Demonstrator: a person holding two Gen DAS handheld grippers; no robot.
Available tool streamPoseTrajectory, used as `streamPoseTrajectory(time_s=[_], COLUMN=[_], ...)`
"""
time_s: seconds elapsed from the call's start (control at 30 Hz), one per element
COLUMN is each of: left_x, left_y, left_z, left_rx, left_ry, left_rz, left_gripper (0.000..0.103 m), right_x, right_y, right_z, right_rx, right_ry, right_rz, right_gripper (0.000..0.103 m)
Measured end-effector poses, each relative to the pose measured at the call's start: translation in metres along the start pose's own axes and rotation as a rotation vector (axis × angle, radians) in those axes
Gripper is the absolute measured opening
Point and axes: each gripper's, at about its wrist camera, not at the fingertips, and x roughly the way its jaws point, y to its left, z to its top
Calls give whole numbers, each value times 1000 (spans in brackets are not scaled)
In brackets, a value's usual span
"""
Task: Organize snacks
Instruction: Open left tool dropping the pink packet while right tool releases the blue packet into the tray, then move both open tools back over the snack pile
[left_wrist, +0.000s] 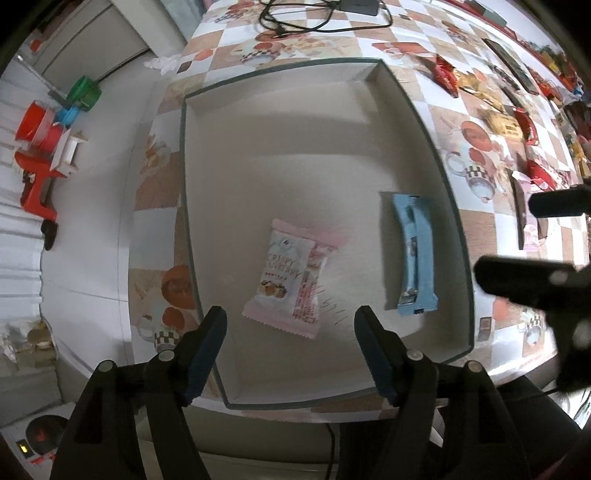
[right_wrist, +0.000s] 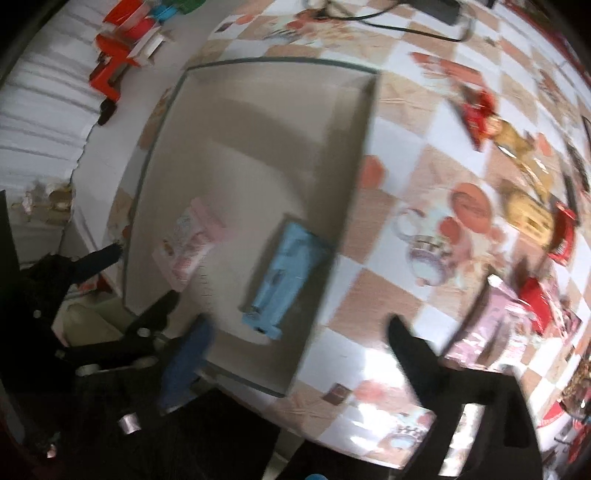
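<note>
Hovering wide and empty, left gripper (left_wrist: 290, 319) above the pink pack (left_wrist: 290, 282) in the tray (left_wrist: 258, 122); blue bar (left_wrist: 415, 254) right. Right gripper (right_wrist: 299, 332) wide; its blurred view alone shows the pink bag (right_wrist: 491, 328) on the desk (right_wrist: 388, 192).

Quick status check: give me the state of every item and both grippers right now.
Left gripper: open, empty, above the box.
Right gripper: open, empty.
Pink snack packet: lying flat in the box.
Blue snack bar: flat in the box, near its wall.
Box: open-topped.
</note>
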Motion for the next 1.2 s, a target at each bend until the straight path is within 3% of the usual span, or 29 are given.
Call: streamPoseTrajectory(time_s=[0.23, 0.4, 0.63, 0.8, 0.9, 1.03, 1.2], left_x=[-11, -21, -31, -18, 6, 34, 47], left_y=[-30, -61, -119, -168, -191, -194, -177], left_z=[7, 13, 21, 32, 38, 39, 35], left_rx=[86, 184, 343, 436, 450, 406, 390], left_ry=[-26, -40, -62, -20, 49, 132, 152], left_rz=[-27, -68, -146, -200, -209, -187, -137], left_gripper=[76, 76, 76, 78, 78, 78, 78], right_x=[-16, -22, -13, -8, -6, -3, 5], right_y=[-74, -140, -205, -215, -214, -204, -179], right_z=[-51, -120, -216, -241, -245, -241, -244], right_rx=[178, 364, 603, 628, 600, 524, 444], right_ry=[-20, -20, 59, 93, 109, 133, 151], right_rz=[-29, -76, -123, -117, -118, -121, -127], right_gripper=[103, 103, 103, 103, 103, 103, 103])
